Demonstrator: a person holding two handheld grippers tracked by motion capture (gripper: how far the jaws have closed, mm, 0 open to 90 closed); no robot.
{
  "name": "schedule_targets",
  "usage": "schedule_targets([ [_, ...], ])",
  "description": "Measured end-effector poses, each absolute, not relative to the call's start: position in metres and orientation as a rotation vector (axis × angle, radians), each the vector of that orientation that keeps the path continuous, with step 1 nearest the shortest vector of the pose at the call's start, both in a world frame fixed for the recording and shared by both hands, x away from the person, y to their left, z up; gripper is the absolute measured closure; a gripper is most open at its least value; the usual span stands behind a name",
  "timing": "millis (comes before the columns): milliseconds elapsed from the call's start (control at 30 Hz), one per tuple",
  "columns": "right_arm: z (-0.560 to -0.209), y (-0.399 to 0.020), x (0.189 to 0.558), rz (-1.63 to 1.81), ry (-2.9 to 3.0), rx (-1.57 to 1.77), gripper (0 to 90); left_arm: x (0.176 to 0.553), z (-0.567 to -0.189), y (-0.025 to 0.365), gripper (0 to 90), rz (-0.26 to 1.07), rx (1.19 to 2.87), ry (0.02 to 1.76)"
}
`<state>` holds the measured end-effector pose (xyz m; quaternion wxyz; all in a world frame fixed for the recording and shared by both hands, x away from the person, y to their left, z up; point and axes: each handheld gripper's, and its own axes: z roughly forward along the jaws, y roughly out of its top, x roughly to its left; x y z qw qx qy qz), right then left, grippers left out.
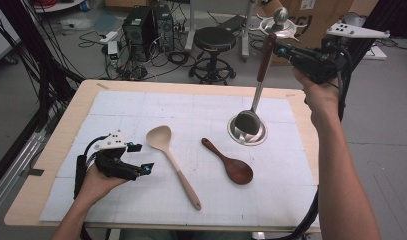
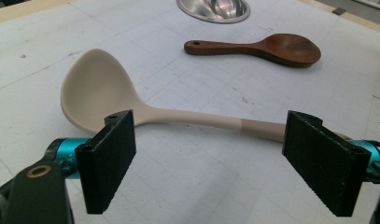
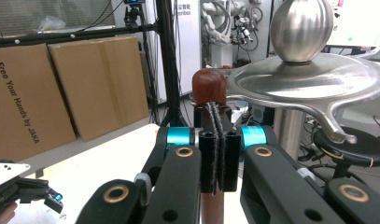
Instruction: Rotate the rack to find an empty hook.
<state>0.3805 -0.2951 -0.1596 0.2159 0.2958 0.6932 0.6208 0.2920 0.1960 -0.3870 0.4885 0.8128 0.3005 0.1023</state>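
My right gripper [image 1: 277, 49] is clenched on the brown wooden handle of a metal ladle [image 1: 259, 82]; in the right gripper view the handle's rounded end sticks up just above my pressed-together jaws. The ladle hangs nearly upright, tilted a little, and its bowl sits down in the round metal dish [image 1: 239, 135] on the desk [image 1: 56, 145].

My left gripper [image 1: 141, 157] rests low at the near left of the desk with its jaws released and wide apart, nothing between them. In the left gripper view the beige spoon [image 2: 131, 100] lies just beyond the pads, its bowl behind the left one and its handle running off behind the right one.

Count: one ladle, one metal dish, one beige spoon, and one dark wooden spoon [image 1: 230, 162] lying flat between the beige spoon and the dish, apart from both.
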Motion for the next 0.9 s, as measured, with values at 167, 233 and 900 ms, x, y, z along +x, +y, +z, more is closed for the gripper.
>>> schedule_targets([
  [167,-0.16,-0.295,0.38,1.716,1.925,0.821,89.7,0.292,-0.387,0.196,18.2,0.248,1.976,0.729],
  [233,-0.16,-0.294,0.38,1.714,1.923,0.82,89.6,0.292,-0.387,0.195,18.2,0.248,1.977,0.728],
  [900,-0.16,-0.282,0.381,1.699,1.923,0.792,89.7,0.292,-0.387,0.196,18.2,0.248,1.974,0.728],
])
